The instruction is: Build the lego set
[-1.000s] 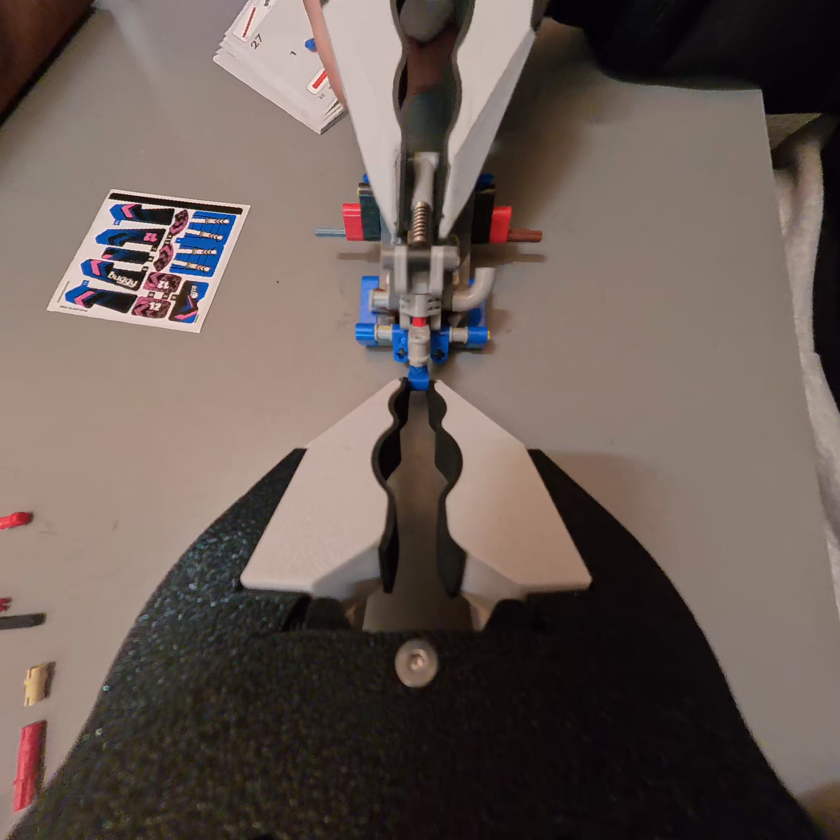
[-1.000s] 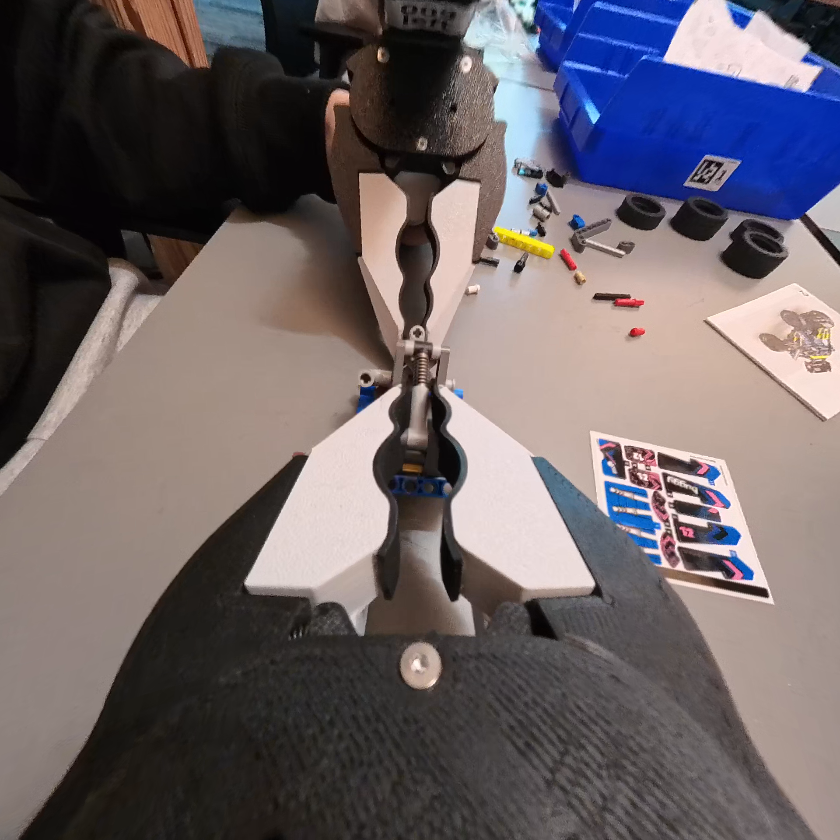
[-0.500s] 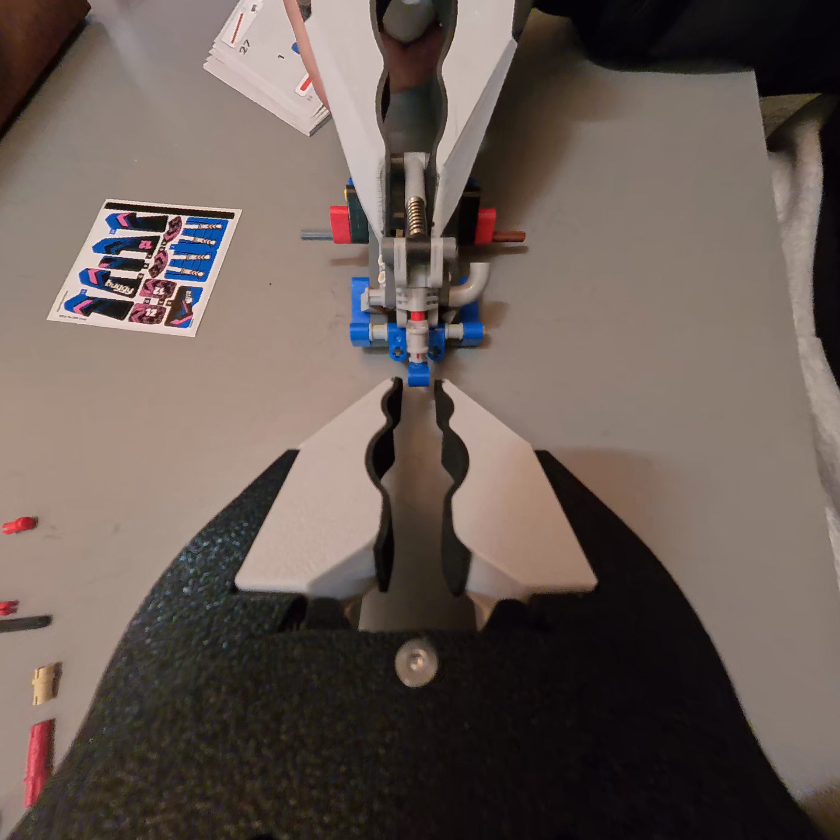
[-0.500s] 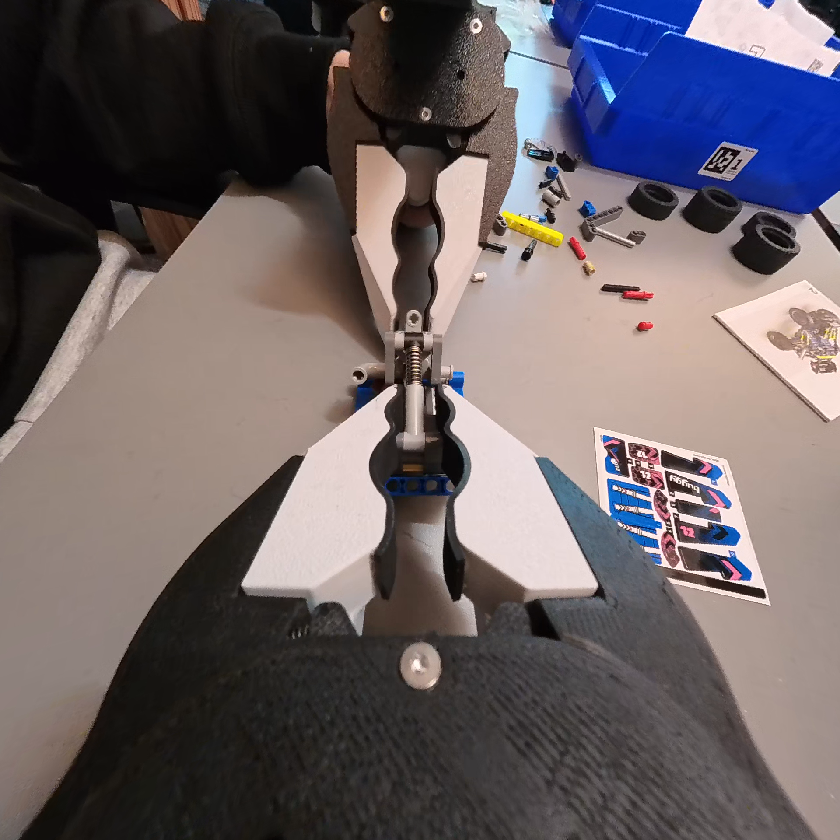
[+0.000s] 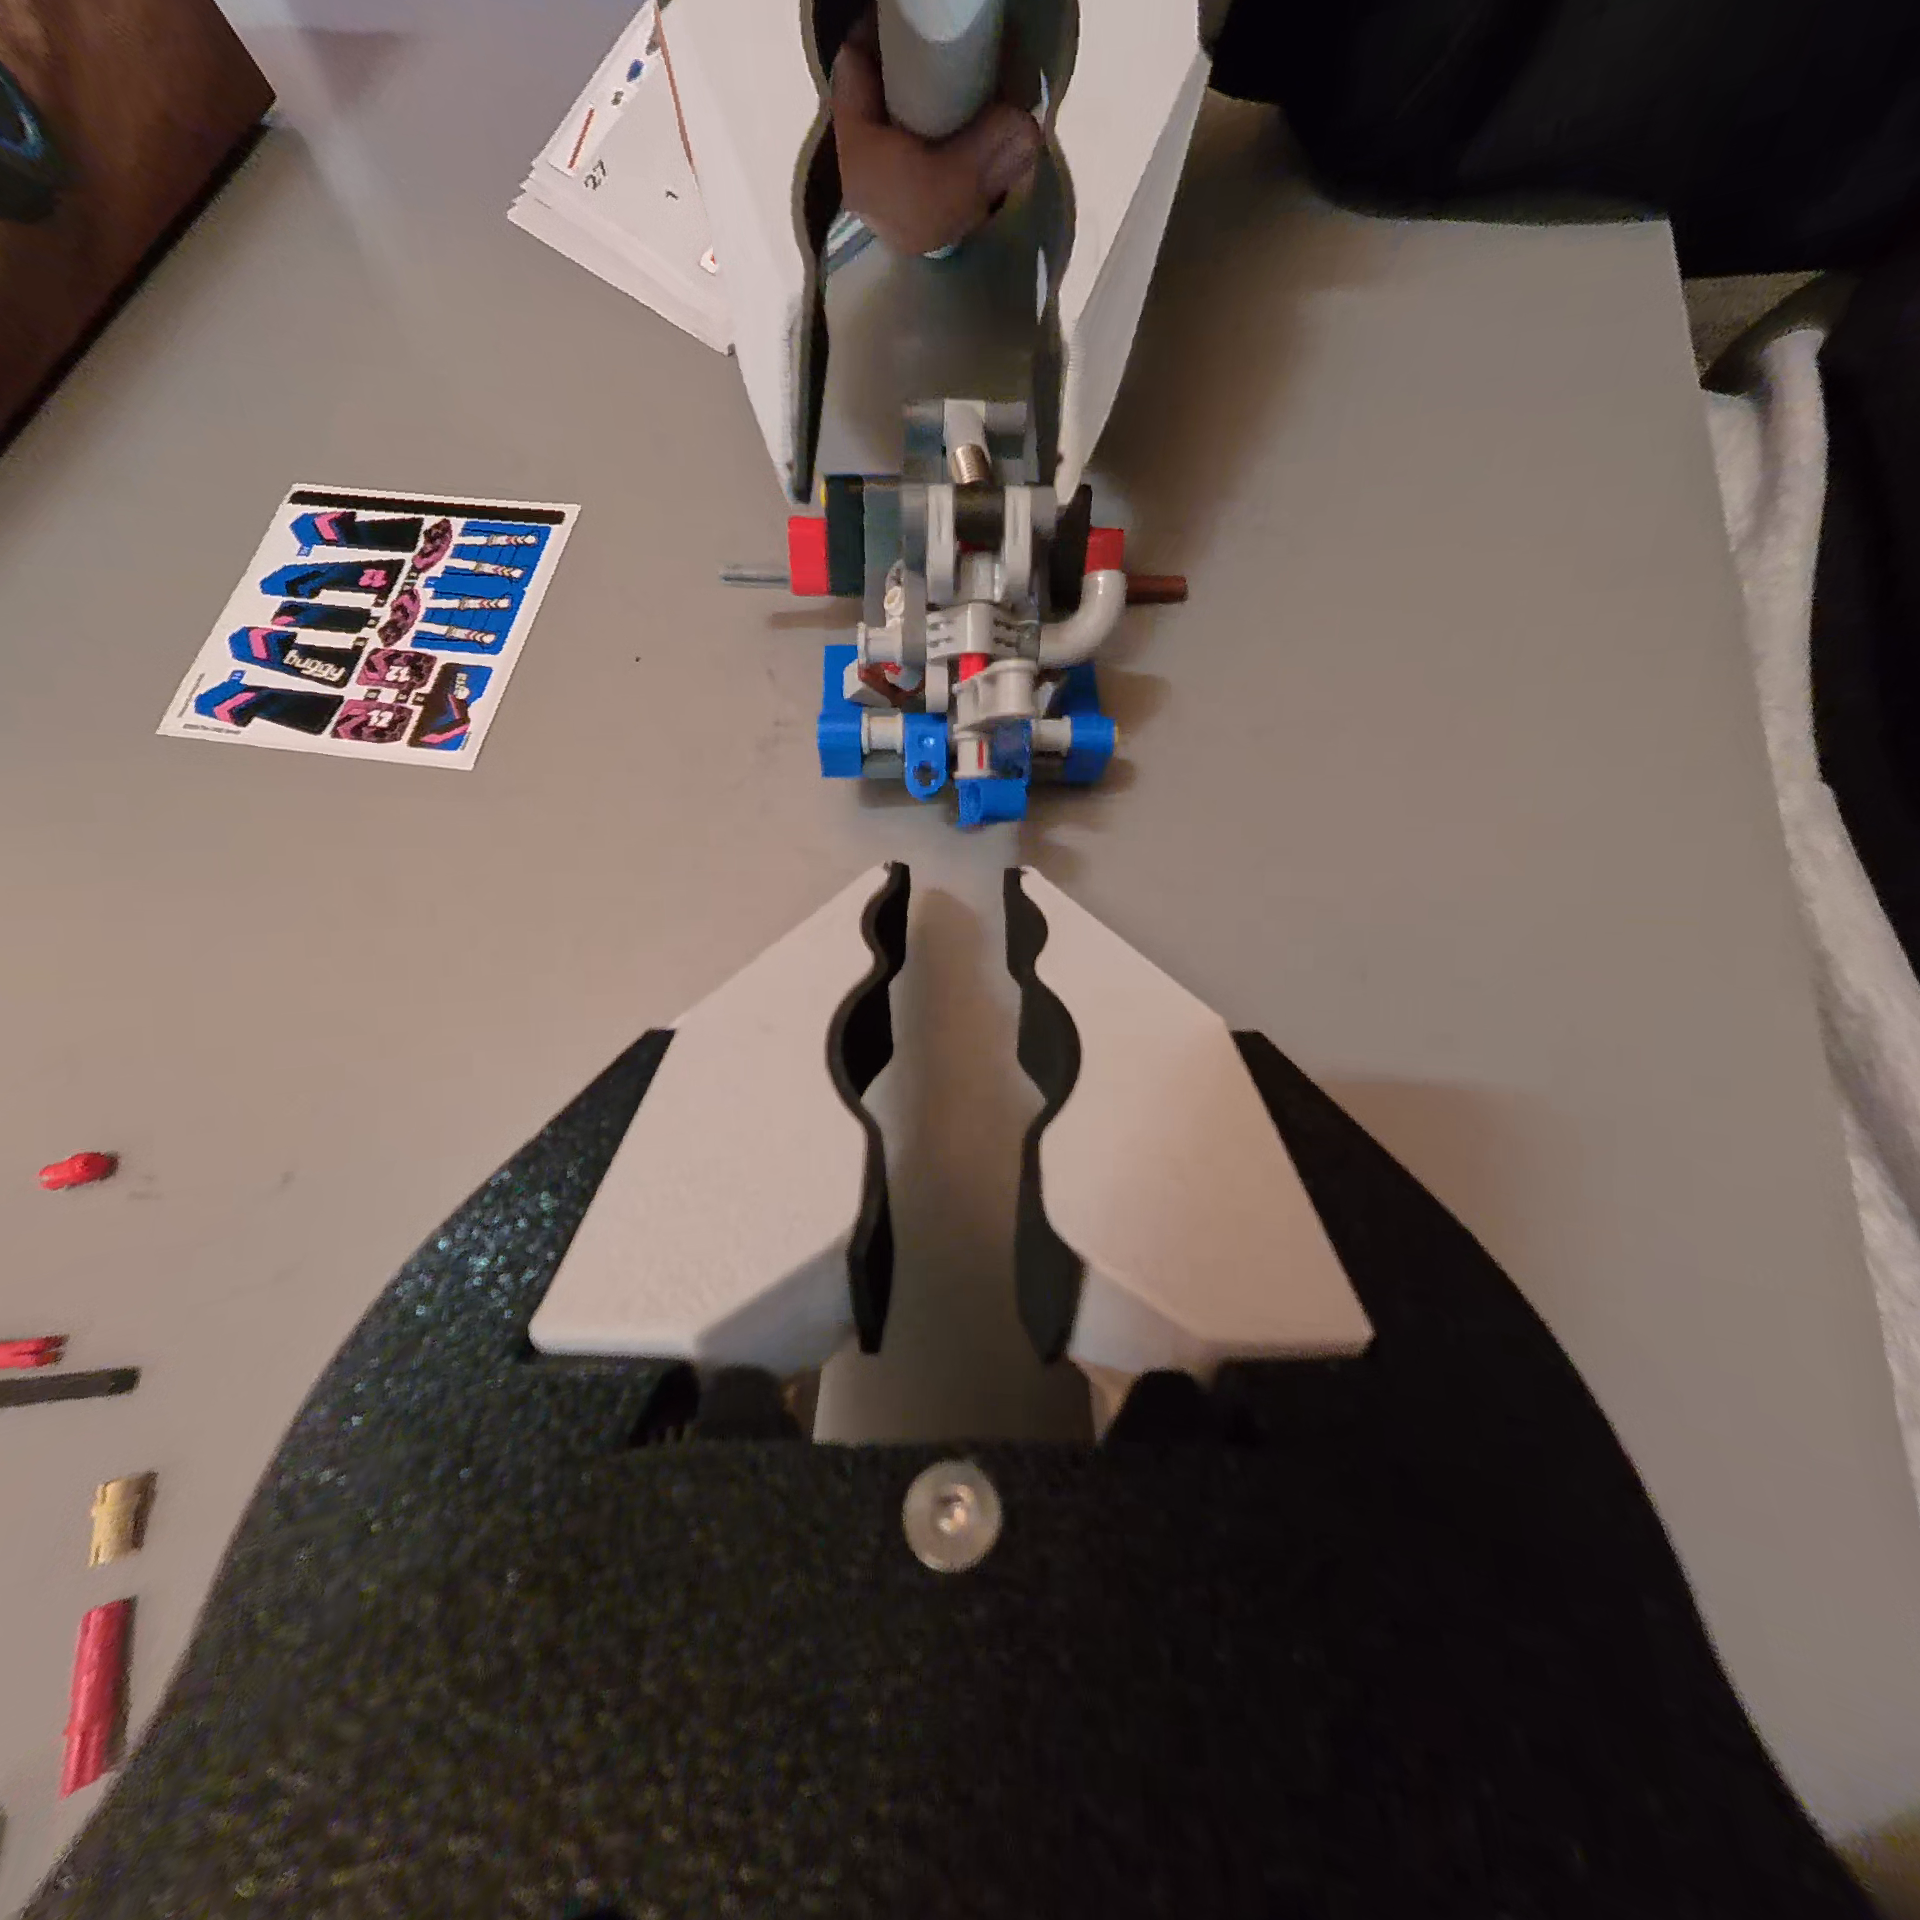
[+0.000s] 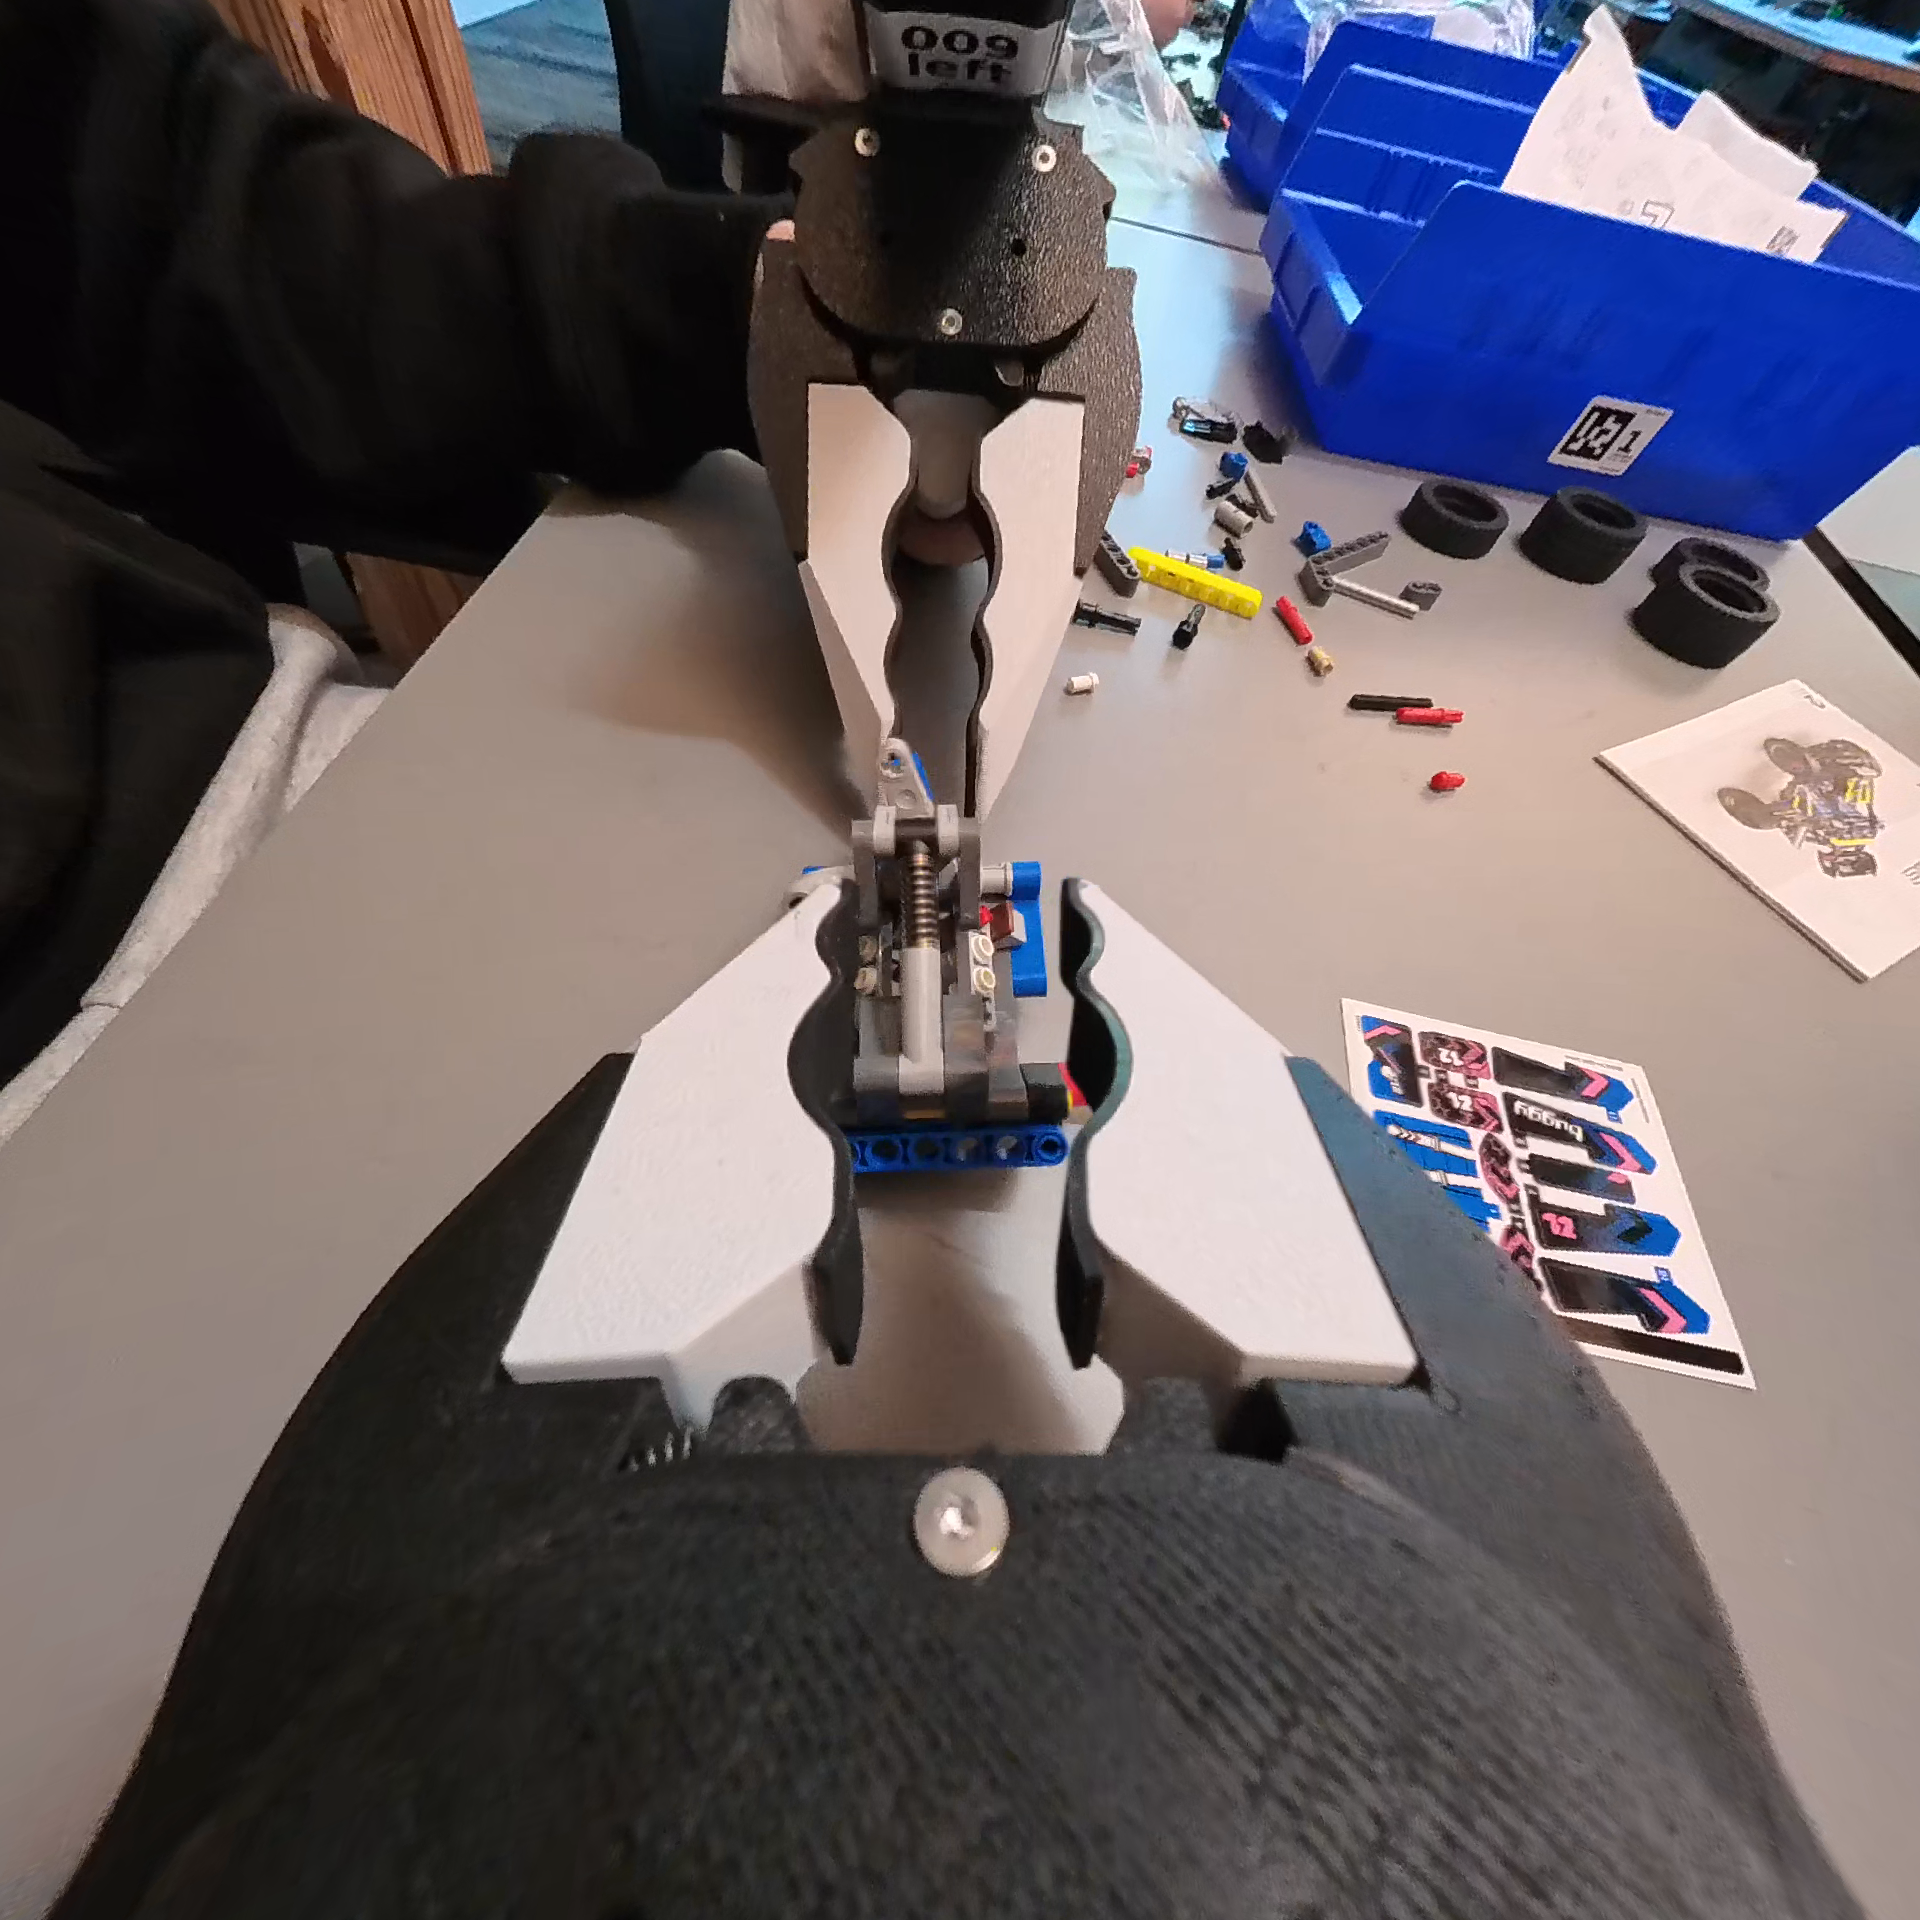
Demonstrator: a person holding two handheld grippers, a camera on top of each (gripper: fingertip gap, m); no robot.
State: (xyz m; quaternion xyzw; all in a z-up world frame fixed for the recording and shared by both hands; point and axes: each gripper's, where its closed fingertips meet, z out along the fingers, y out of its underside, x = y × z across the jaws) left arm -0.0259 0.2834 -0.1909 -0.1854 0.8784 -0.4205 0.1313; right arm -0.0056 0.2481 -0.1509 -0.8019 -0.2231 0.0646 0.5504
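The half-built blue and grey lego buggy chassis (image 5: pixel 961 644) with a metal spring shock on top sits on the flat grey table (image 5: pixel 1403 727), pretty much dead centre between the two tools. The left tool (image 5: pixel 954 873) is parked just short of the blue front end, its white fingers spread a little with nothing between them, tips close to the model but not touching. The right tool (image 6: pixel 951 899) comes in from the opposite end and its fingers straddle the rear of the chassis, spread wide; there's a clear gap on one side, and on the other I can't really tell if the pad brushes the bricks, but it isn't clamping anything. Off to the side lies a white sticker sheet with blue, black and pink decals (image 6: pixel 1522 1184), and past that a white instruction booklet (image 6: pixel 1787 821). Further back is a scatter of small loose pieces, including a yellow beam with holes (image 6: pixel 1195 579), some red pins (image 6: pixel 1429 715) and four black rubber tyres (image 6: pixel 1579 535), right in front of big blue plastic storage bins (image 6: pixel 1558 343). A black sleeve (image 6: pixel 364 312) reaches in to the left tool's handle.
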